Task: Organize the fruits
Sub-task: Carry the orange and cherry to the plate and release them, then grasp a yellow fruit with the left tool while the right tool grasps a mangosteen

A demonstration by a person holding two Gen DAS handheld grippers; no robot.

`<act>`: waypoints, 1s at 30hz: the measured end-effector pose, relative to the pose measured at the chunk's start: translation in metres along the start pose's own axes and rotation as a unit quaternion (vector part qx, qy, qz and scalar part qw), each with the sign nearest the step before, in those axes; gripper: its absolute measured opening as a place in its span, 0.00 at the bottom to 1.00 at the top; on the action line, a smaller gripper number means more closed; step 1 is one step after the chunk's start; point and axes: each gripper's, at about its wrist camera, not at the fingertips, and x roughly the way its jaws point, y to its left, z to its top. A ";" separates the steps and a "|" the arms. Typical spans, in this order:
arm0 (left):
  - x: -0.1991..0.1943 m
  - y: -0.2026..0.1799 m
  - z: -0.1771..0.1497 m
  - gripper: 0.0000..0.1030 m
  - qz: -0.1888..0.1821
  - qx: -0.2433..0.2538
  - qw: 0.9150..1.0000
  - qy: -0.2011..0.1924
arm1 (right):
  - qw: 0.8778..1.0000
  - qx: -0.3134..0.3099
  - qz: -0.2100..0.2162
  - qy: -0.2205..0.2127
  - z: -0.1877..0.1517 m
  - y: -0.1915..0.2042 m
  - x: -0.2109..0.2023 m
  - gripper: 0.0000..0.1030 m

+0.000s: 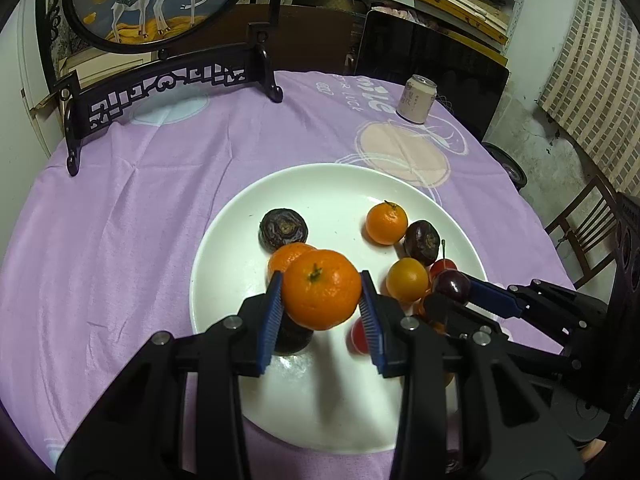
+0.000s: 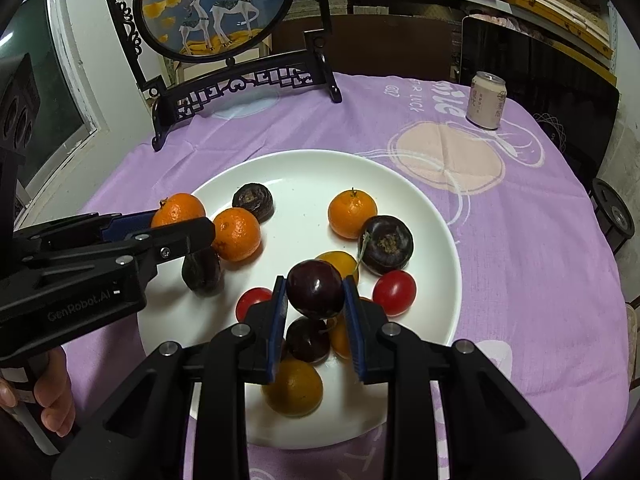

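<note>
A white plate (image 1: 320, 184) (image 2: 432, 216) on the purple cloth holds mixed fruit. My left gripper (image 1: 322, 294) is shut on a tangerine (image 1: 320, 294), held above the plate's left half; it shows in the right wrist view (image 2: 178, 210). My right gripper (image 2: 314, 294) is shut on a dark cherry (image 2: 316, 288), held above the plate's near side; the cherry also shows in the left wrist view (image 1: 452, 285). On the plate lie tangerines (image 2: 236, 234) (image 2: 352, 214), dark water chestnuts (image 2: 253, 201) (image 2: 386, 244), red cherry tomatoes (image 2: 394, 292), yellow tomatoes (image 2: 294, 388) and another dark cherry (image 2: 308, 338).
A black carved stand with a round deer picture (image 2: 216, 8) stands at the table's far left. A pale drink can (image 2: 486, 100) stands at the far right. A dark chair (image 1: 432, 64) is behind the table. A hand (image 2: 52, 392) holds the left gripper.
</note>
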 end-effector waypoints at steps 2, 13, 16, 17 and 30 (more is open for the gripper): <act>-0.002 -0.001 0.000 0.44 0.004 0.001 1.000 -0.007 | 1.000 -0.001 -0.013 -0.008 0.000 0.000 0.000 0.49; -0.048 0.000 -0.023 0.69 0.005 -0.011 0.999 -0.050 | 0.998 0.048 -0.034 -0.025 -0.017 -0.020 -0.028 0.66; -0.076 -0.002 -0.054 0.72 0.010 -0.003 0.998 -0.061 | 0.998 0.038 -0.030 -0.032 -0.046 -0.014 -0.066 0.70; -0.086 -0.001 -0.068 0.72 0.011 0.001 0.998 -0.064 | 0.998 0.037 -0.033 -0.030 -0.055 -0.012 -0.073 0.71; -0.139 0.013 -0.167 0.74 0.016 0.014 0.999 -0.048 | 0.999 0.028 0.000 0.040 -0.142 0.034 -0.069 0.70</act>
